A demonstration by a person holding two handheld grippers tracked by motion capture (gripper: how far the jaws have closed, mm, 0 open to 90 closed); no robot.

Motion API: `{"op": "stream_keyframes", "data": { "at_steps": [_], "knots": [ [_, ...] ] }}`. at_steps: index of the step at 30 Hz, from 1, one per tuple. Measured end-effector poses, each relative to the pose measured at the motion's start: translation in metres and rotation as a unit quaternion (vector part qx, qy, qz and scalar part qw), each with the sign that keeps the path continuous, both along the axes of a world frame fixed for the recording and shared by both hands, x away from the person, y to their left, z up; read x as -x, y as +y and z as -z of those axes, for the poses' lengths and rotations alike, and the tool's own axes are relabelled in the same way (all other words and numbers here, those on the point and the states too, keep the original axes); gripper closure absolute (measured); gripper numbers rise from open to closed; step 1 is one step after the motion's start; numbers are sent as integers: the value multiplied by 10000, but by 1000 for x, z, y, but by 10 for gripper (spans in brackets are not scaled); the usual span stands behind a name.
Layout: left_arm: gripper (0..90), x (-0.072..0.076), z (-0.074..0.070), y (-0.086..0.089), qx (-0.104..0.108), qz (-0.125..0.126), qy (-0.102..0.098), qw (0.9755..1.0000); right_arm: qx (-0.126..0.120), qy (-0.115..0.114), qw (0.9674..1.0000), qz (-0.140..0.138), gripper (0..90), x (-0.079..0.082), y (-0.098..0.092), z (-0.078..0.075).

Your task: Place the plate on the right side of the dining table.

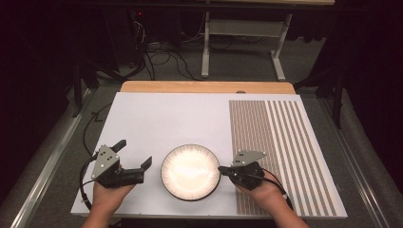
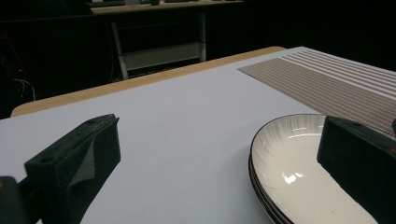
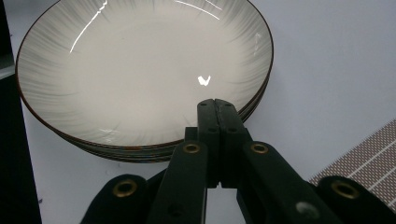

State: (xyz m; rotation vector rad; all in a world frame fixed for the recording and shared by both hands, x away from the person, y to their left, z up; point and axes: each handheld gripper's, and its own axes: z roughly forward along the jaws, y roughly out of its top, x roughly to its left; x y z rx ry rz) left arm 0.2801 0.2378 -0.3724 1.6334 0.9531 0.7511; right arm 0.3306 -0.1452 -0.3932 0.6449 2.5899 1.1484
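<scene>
A stack of shallow white plates (image 1: 190,172) with dark rims and faint grey ribbing sits near the front middle of the white sheet. My left gripper (image 1: 134,152) lies just left of the stack, open, with nothing between its jaws. In the left gripper view the plates (image 2: 289,163) sit partly behind the right-hand jaw of the left gripper (image 2: 217,163). My right gripper (image 1: 221,168) is at the stack's right rim, its jaws shut together. In the right gripper view the right gripper (image 3: 215,101) has its closed tips just over the near rim of the plates (image 3: 140,70); nothing is held.
A white sheet (image 1: 166,118) covers most of the table. A brown-and-white striped mat (image 1: 280,142) takes up its right side. Bare wood (image 1: 204,87) shows along the far edge. Beyond stand a desk frame (image 1: 242,42) and floor cables (image 1: 161,57).
</scene>
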Motion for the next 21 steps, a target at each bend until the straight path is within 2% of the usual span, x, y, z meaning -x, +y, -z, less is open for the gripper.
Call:
{"op": "stream_keyframes", "data": {
  "at_steps": [21],
  "knots": [
    [0, 0, 0, 1, 60, 44, 37, 10000, -35, 95, 9999, -13, 900, -1, 8, 2]
  ]
}}
